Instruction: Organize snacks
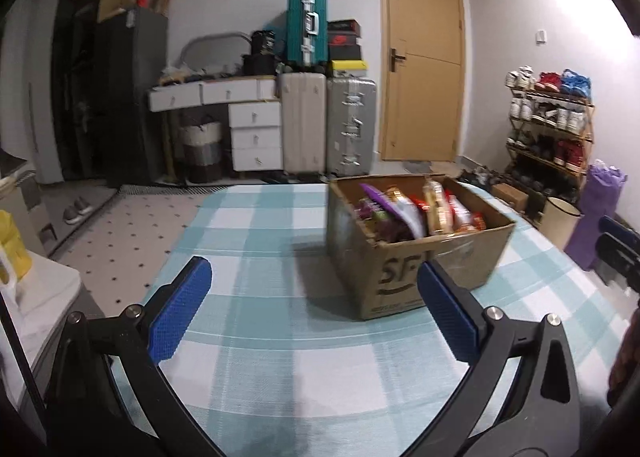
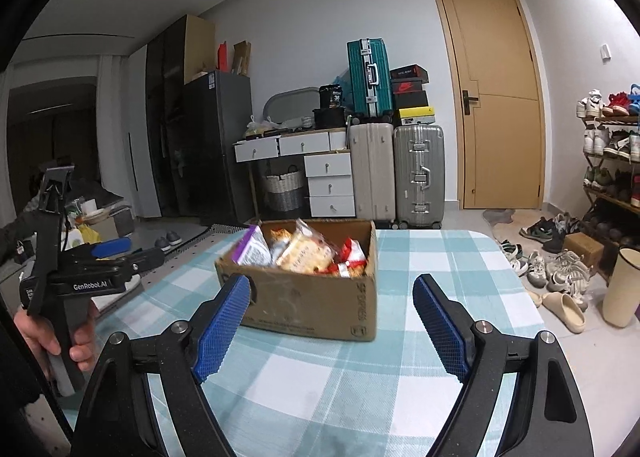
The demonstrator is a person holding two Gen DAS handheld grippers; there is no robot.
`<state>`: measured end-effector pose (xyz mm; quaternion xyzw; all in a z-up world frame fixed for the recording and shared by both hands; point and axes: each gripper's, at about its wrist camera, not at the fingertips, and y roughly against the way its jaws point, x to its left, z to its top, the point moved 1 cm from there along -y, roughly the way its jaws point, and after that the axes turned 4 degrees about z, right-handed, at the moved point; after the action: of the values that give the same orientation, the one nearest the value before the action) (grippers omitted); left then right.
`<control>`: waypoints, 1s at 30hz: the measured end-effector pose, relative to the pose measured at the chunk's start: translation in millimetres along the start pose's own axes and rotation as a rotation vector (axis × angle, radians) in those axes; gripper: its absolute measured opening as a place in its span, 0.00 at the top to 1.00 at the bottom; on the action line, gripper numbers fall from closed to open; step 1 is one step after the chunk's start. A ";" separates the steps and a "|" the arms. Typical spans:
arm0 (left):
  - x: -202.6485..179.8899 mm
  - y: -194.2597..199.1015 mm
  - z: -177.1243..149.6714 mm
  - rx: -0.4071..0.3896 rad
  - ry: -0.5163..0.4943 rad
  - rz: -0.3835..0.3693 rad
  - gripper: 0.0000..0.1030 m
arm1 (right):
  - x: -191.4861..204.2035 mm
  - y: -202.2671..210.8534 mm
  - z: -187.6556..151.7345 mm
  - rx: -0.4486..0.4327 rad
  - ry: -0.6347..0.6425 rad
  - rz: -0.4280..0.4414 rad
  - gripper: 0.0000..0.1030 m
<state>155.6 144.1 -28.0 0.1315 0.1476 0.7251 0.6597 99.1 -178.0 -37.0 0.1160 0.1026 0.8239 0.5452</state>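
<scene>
An open cardboard box (image 1: 404, 277) full of snack packets (image 1: 416, 209) stands on the teal checked tablecloth (image 1: 260, 321). It also shows in the right wrist view (image 2: 316, 305), with a purple packet (image 2: 252, 247) and biscuit packs (image 2: 306, 253) upright inside. My left gripper (image 1: 314, 271) is open and empty, hovering over the table, left of and in front of the box. My right gripper (image 2: 332, 289) is open and empty, a short way in front of the box. The left gripper (image 2: 120, 253) also shows at the left of the right wrist view, held in a hand.
Beyond the table stand a white drawer desk (image 2: 316, 169), suitcases (image 2: 418, 173) and a wooden door (image 2: 494, 105). A shoe rack (image 1: 548, 121) and loose shoes (image 2: 552, 269) lie on the right. A cream bin (image 2: 622, 289) stands by the table's right edge.
</scene>
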 end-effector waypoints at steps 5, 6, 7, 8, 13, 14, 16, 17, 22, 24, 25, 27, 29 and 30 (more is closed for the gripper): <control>4.9 -9.3 -19.1 -0.023 -0.002 0.029 0.00 | -5.7 -7.7 -20.0 -0.013 0.018 -0.035 0.17; 4.7 -12.5 -24.2 -0.028 -0.011 0.046 0.00 | -6.6 -9.4 -22.9 -0.015 0.020 -0.041 0.17; 4.1 -15.0 -26.1 -0.028 -0.012 0.051 0.00 | -7.1 -10.4 -24.8 -0.017 0.021 -0.049 0.17; 5.0 -17.4 -28.6 -0.026 -0.010 0.051 0.00 | -7.6 -11.8 -27.4 -0.019 0.024 -0.061 0.17; 8.9 -24.0 -36.3 -0.035 0.014 0.058 0.00 | -6.6 -18.8 -33.1 -0.027 0.048 -0.096 0.17; 10.0 -24.3 -37.0 -0.038 0.017 0.054 0.00 | -6.3 -19.6 -32.6 -0.027 0.054 -0.097 0.17; 10.6 -26.0 -38.4 -0.043 0.018 0.046 0.00 | -6.1 -22.7 -32.5 -0.016 0.058 -0.088 0.17; 11.3 -25.3 -38.3 -0.049 0.020 0.047 0.00 | -6.3 -25.4 -33.4 -0.004 0.059 -0.091 0.17; 8.0 -18.7 -38.9 -0.088 0.007 0.032 0.00 | -7.5 -31.9 -34.1 0.013 0.061 -0.103 0.17; 8.2 -19.0 -38.5 -0.090 0.007 0.032 0.00 | -7.1 -32.3 -34.2 0.011 0.065 -0.098 0.13; 7.8 -22.3 -38.9 -0.091 0.008 0.031 0.00 | -7.2 -33.6 -34.6 0.012 0.066 -0.092 0.10; 8.1 -19.2 -38.7 -0.088 0.007 0.033 0.00 | -7.1 -34.5 -35.1 0.014 0.068 -0.089 0.09; 8.3 -19.4 -38.7 -0.088 0.007 0.032 0.00 | -7.2 -36.1 -34.9 0.014 0.067 -0.090 0.08; 8.2 -19.1 -38.9 -0.088 0.008 0.032 0.00 | -7.5 -37.5 -35.2 0.014 0.066 -0.090 0.08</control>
<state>157.4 152.3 -71.3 0.1019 0.1159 0.7420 0.6524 124.1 -172.0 -82.2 0.0878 0.1314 0.8012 0.5771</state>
